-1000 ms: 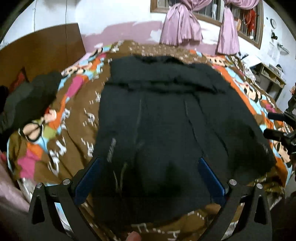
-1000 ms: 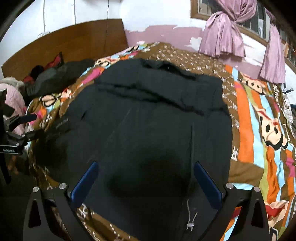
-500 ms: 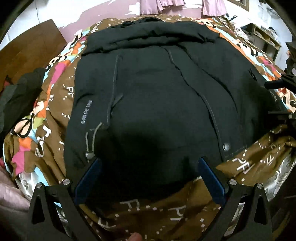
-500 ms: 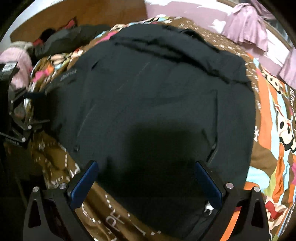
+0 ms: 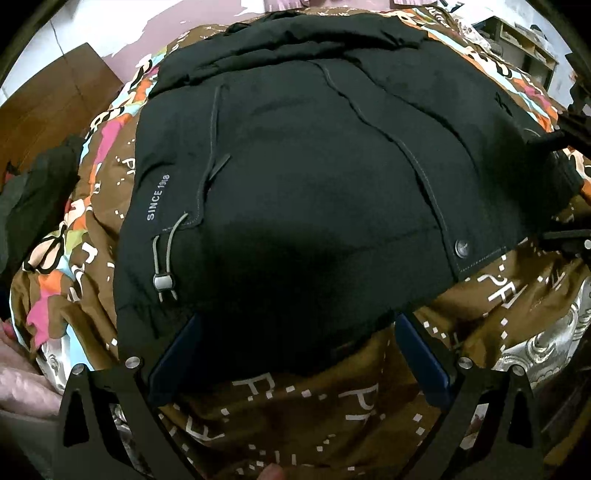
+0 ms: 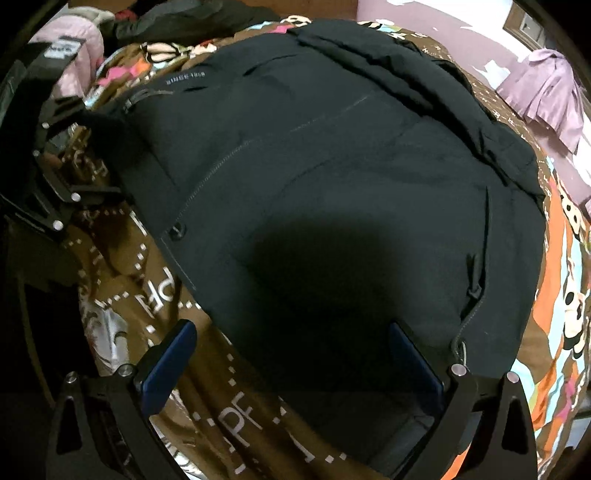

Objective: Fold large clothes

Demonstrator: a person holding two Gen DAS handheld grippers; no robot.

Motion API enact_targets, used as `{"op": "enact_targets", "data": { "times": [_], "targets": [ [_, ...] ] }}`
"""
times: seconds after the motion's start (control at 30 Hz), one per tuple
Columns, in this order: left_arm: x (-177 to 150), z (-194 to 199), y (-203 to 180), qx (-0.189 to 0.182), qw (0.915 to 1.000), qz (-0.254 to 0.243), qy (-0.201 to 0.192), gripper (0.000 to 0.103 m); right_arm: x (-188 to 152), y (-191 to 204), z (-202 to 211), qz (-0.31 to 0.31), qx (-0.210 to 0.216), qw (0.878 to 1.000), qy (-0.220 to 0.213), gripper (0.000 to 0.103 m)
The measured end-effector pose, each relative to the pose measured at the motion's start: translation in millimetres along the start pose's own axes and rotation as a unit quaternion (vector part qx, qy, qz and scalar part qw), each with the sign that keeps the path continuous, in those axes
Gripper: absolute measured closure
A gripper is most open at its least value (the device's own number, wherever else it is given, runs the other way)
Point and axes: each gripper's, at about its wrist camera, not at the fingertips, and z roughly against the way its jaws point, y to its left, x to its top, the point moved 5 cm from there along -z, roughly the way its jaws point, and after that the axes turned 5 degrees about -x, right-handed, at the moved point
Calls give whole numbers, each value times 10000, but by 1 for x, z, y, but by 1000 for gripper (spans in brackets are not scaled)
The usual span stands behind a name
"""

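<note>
A large black padded jacket (image 5: 314, 177) lies flat on the patterned brown bedspread (image 5: 332, 406); the left tool (image 5: 295, 354) and right tool (image 6: 291, 362), both released, hover at its hem, probably to grasp it.

A bed fills the space ahead of both grippers, covered by a brown patterned bedspread (image 5: 332, 398) with bright cartoon patches. A wooden headboard (image 5: 48, 110) stands far left of the left gripper beneath a white and pink wall (image 5: 147, 26). Purple curtains (image 6: 546, 92) hang far right of the right gripper. A shelf (image 5: 524, 40) sits far right.
</note>
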Motion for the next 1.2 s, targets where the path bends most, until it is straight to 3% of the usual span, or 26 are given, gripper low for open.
{"op": "enact_targets", "data": {
  "times": [0.13,0.3,0.47,0.67,0.83,1.1,1.2],
  "targets": [
    [-4,-4,-1,37,9999,-69,115,2,-3,3,-7,262,-283,9991,162,0],
    [-8,-9,0,98,9996,-196,194,2,-10,6,-21,711,-962,9919,426,0],
    [-11,-15,3,155,9991,-299,250,2,-6,-3,-27,696,-1344,9875,450,0],
    [-12,-18,6,171,9987,-369,299,2,7,-11,-16,506,-1356,9893,162,0],
    [-13,-18,3,240,9982,-445,314,2,24,-35,-1,-85,-1214,9924,-169,0],
    [-8,-18,13,691,9955,-637,73,2,36,-41,11,-431,-1052,9930,-332,0],
    [-5,-16,17,1099,9905,-825,-104,2,35,-39,14,-489,-1046,9927,-355,0]
  ]
}}
